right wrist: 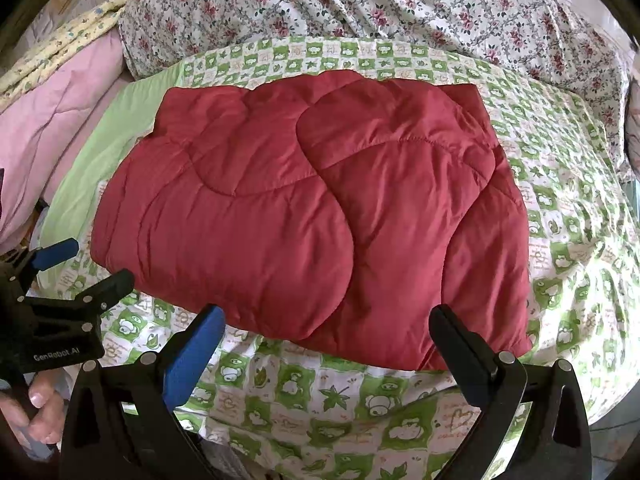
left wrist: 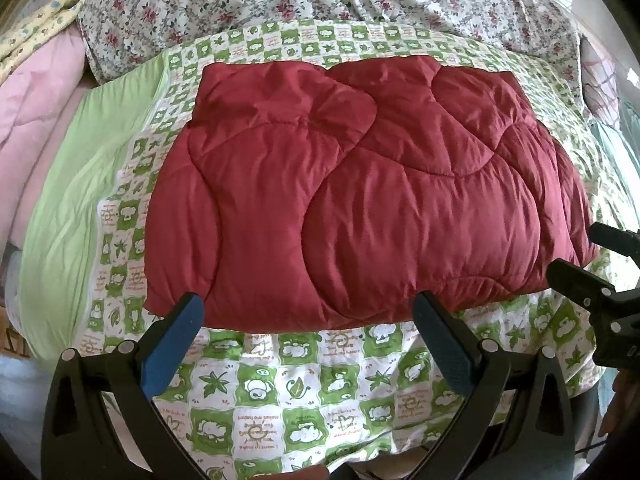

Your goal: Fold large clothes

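A checked green bedsheet (left wrist: 280,392) is covered mid-bed by the folded red quilted garment (left wrist: 360,192). Both the left claw (left wrist: 308,320) and right claw (right wrist: 328,328) are held apart, empty, near its front edge. Apparently slippery padding could spring open if only one layer is pinched.

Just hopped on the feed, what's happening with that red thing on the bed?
A person holds a gripper in each hand over a bed. The red quilted garment lies folded into a thick rectangle on the green patterned sheet. The left gripper and right gripper are both open and hover at its near edge, holding nothing. A floral cover and pink bedding lie behind and to the left.
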Demonstrator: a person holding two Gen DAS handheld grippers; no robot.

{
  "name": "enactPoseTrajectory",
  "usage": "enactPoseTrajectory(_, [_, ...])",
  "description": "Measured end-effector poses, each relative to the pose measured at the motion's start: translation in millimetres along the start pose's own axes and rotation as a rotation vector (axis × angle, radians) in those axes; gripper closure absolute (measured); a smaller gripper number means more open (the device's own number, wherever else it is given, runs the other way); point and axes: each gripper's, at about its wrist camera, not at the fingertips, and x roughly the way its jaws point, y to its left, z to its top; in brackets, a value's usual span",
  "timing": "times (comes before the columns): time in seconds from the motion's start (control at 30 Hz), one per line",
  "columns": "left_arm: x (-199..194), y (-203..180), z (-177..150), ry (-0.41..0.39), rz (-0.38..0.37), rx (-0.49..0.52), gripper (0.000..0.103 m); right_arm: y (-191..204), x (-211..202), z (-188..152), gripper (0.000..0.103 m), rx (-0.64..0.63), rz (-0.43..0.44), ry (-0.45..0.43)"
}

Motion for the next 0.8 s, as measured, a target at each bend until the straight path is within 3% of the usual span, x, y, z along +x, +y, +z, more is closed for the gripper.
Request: enactPoseTrajectory(0.8, [-5.3,2.5,-2.2,-0.014,0.005,-0.004,0.000,3.7,-6.5,-3.0,0.000,-0.004,0.011,-0.005])
